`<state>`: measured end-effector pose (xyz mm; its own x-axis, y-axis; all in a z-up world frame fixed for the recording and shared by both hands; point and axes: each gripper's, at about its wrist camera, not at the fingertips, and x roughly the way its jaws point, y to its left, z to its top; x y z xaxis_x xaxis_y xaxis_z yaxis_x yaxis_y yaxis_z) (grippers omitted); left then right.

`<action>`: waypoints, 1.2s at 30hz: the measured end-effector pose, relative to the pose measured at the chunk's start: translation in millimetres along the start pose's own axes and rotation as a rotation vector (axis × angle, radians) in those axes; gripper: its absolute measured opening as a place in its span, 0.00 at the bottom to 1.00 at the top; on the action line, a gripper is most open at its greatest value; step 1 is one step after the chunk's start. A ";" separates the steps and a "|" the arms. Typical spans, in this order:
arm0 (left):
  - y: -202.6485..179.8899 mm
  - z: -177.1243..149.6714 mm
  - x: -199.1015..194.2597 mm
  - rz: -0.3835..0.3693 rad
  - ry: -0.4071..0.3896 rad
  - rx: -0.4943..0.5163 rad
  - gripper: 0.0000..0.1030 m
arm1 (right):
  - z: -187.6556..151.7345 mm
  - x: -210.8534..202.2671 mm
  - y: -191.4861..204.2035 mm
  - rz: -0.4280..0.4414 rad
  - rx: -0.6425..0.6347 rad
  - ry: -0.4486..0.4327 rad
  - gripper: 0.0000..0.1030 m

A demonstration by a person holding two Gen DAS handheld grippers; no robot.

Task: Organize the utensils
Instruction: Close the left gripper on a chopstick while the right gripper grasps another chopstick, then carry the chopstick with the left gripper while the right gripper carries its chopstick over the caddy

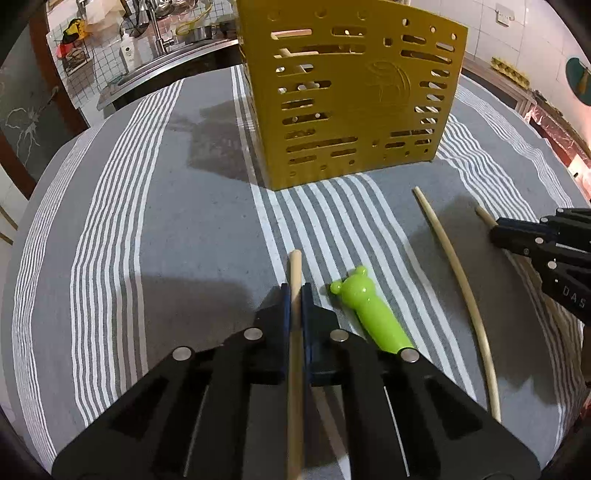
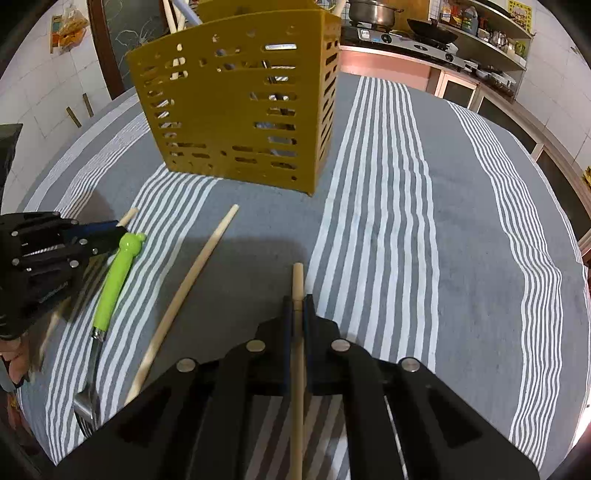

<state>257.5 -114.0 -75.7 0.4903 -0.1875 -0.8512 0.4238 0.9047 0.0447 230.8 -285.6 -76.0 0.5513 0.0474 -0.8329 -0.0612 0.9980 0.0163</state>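
Observation:
A pale wooden chopstick (image 1: pixel 294 266) runs between the pads of my left gripper (image 1: pixel 295 291), which is shut on it just above the striped cloth. Right of it lies a fork with a green bear-shaped handle (image 1: pixel 369 314), then a loose chopstick (image 1: pixel 458 280). My right gripper (image 2: pixel 297 302) is shut on a second chopstick (image 2: pixel 297 280); from the left wrist it shows at the right edge (image 1: pixel 495 229). The yellow slotted utensil holder (image 1: pixel 354 96) stands upright beyond both, with utensils inside. From the right wrist I see the holder (image 2: pixel 236 103), the fork (image 2: pixel 118 273), the loose chopstick (image 2: pixel 192 273) and my left gripper (image 2: pixel 114 229).
A grey and white striped cloth (image 2: pixel 406 184) covers the round table. A sink with a tap (image 1: pixel 159 37) lies behind on the left. A stove with pans (image 2: pixel 406 33) stands at the back right. A person's hand (image 2: pixel 11 362) shows at the left edge.

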 end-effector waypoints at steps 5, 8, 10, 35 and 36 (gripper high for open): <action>10.3 2.5 -12.6 -0.028 -0.035 -0.054 0.04 | -0.5 -16.2 -5.4 0.021 0.028 -0.048 0.06; 14.0 1.9 -28.2 -0.059 -0.083 -0.075 0.04 | 3.3 -29.3 -7.3 0.064 0.037 -0.096 0.06; 17.1 1.3 -40.2 -0.070 -0.119 -0.087 0.04 | 4.0 -38.0 -8.4 0.079 0.045 -0.123 0.06; 23.1 3.3 -133.0 -0.067 -0.373 -0.109 0.04 | 7.3 -134.2 -11.6 0.096 0.046 -0.419 0.06; 23.8 3.0 -135.0 -0.067 -0.378 -0.109 0.04 | 7.1 -137.1 -11.5 0.096 0.045 -0.428 0.06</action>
<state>203.7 -68.3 41.9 0.7186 -0.3563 -0.5973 0.3909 0.9172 -0.0768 161.8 -303.3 41.9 0.8403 0.1436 -0.5228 -0.0977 0.9886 0.1145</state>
